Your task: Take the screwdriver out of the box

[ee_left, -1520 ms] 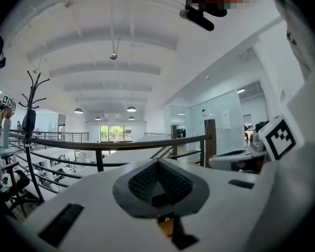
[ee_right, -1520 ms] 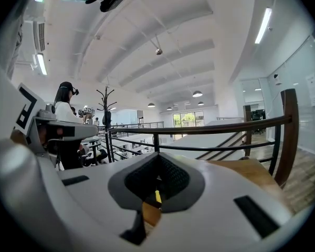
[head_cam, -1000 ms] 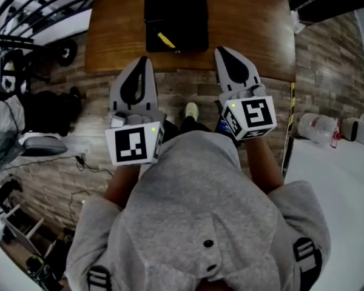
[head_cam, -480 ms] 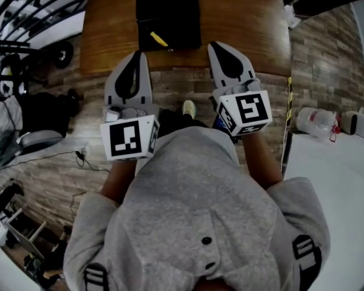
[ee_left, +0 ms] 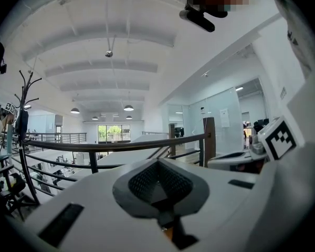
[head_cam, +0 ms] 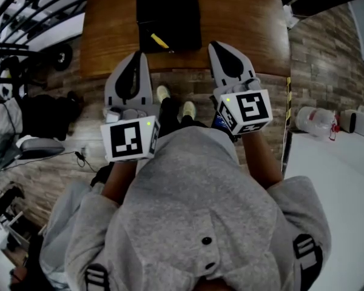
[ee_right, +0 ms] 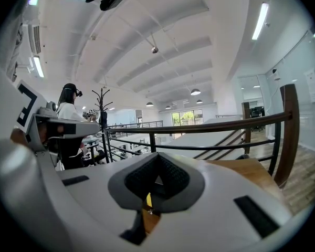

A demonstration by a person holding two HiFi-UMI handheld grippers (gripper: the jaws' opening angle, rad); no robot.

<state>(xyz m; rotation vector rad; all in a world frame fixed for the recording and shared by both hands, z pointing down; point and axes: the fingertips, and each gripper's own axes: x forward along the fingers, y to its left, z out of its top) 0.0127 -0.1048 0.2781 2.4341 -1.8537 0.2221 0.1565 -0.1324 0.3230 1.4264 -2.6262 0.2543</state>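
Note:
In the head view a black open box (head_cam: 168,18) lies on the wooden table (head_cam: 242,17) at the top of the picture. A yellow-handled screwdriver (head_cam: 159,40) rests slantwise at the box's near edge. My left gripper (head_cam: 139,54) hangs just short of the table's near edge, below and left of the box, jaws together and empty. My right gripper (head_cam: 219,44) reaches slightly over the edge, to the right of the box, also shut and empty. Both gripper views show closed jaw tips (ee_left: 157,161) (ee_right: 157,155); a yellow sliver shows through the right gripper's gap.
A metal railing (head_cam: 30,11) runs along the left. On the brick-pattern floor lie a black bag (head_cam: 45,111) and cables at the left, and a plastic bottle (head_cam: 315,125) at the right. A white table (head_cam: 337,187) fills the lower right. My shoes (head_cam: 190,109) stand between the grippers.
The view has shifted slightly, so box and table sit a little left. A second shoe has stepped forward between the grippers. Both grippers stay shut, short of the box.

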